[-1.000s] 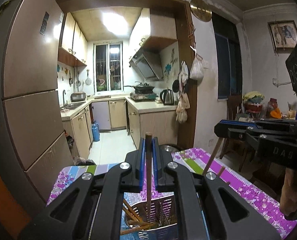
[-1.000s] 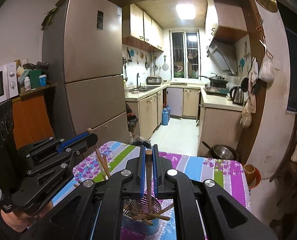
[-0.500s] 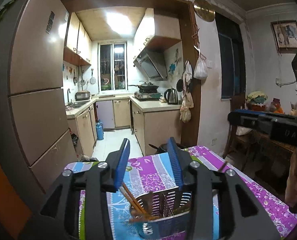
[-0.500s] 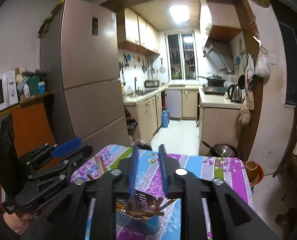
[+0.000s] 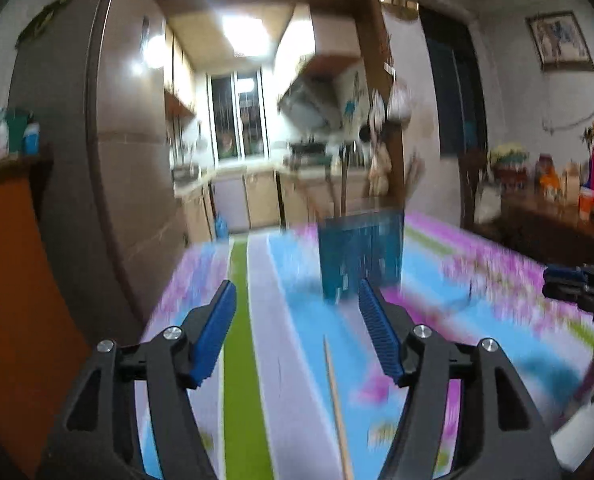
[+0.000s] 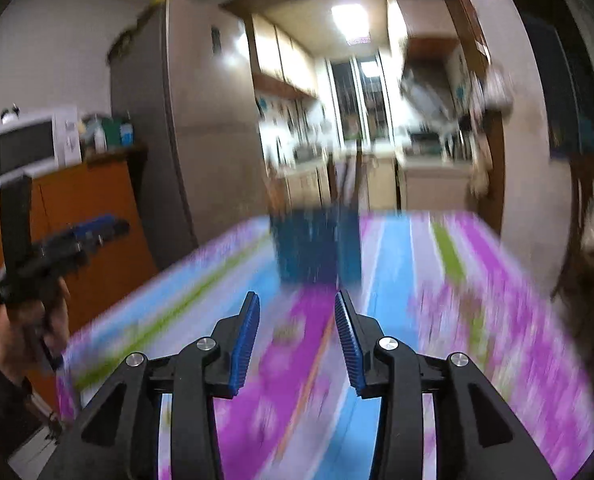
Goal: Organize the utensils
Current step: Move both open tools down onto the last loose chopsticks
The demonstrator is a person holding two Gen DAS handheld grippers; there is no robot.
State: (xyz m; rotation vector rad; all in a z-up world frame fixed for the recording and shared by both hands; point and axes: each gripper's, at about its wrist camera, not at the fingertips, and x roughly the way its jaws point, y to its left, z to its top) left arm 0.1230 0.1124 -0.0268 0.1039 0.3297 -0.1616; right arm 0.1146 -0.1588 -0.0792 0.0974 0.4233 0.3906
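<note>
A fridge is seen at the left of both views, with the kitchen behind it smeared by motion blur. The table, covered by a striped floral cloth, fills the lower half of each view. A utensil holder, blurred and bluish, is stood on the cloth ahead of both grippers, with stick-like handles rising from it. The left gripper is held released above the cloth, nothing between its blue pads. The right gripper is likewise spread and empty. A single chopstick is seen lying on the cloth under the left gripper, apart from the holder; an orange streak is seen below the right one.
</note>
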